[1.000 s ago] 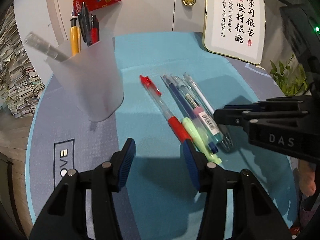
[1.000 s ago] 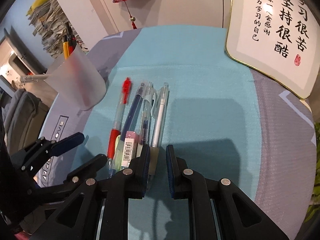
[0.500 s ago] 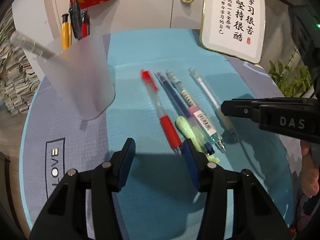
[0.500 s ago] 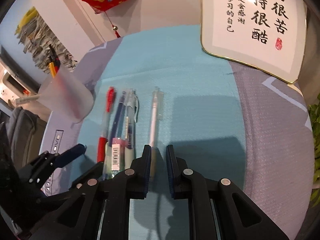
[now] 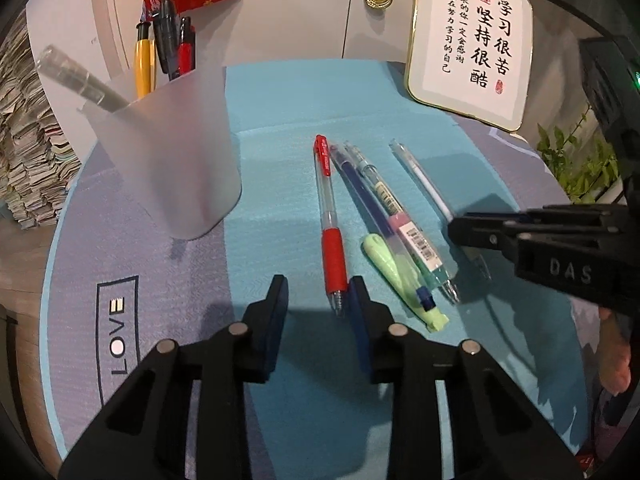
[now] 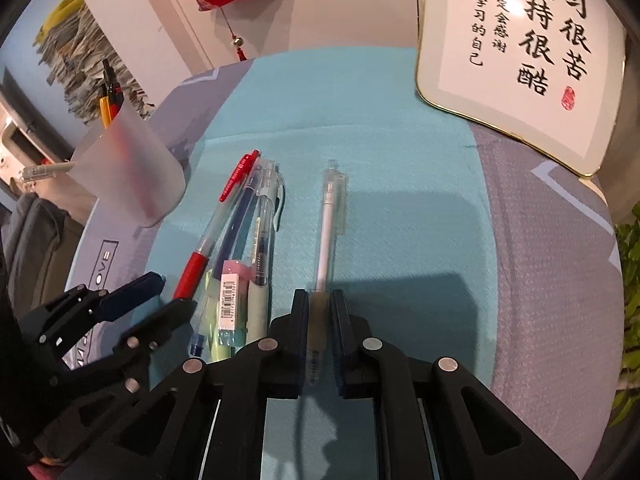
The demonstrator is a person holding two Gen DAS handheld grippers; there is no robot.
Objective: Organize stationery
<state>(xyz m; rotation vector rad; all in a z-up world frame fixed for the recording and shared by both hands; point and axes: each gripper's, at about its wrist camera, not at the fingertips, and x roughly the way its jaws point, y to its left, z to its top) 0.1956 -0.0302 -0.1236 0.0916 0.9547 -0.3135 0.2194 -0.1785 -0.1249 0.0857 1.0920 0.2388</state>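
because the right gripper (image 6: 320, 320) has its fingers narrowed onto the grip end of the white pen (image 6: 326, 236), that pen lies apart from the pen cluster (image 6: 240, 248) mid-surface, long axis running toward the far edge, cap end away. left gripper (image 5: 318, 304) hovers wide, empty, near the red pen (image 5: 330, 224); frosted cup (image 5: 168, 160) waits at the left edge.

White pen (image 6: 328, 236): grip end hidden between right gripper (image 6: 320, 308) jaws. Cup (image 5: 168, 168) frosted; lower parts of pens (image 5: 168, 44) inside blurred. Framed sign (image 6: 520, 52) cut off at top edge. Barcode label (image 5: 420, 240) unreadable.
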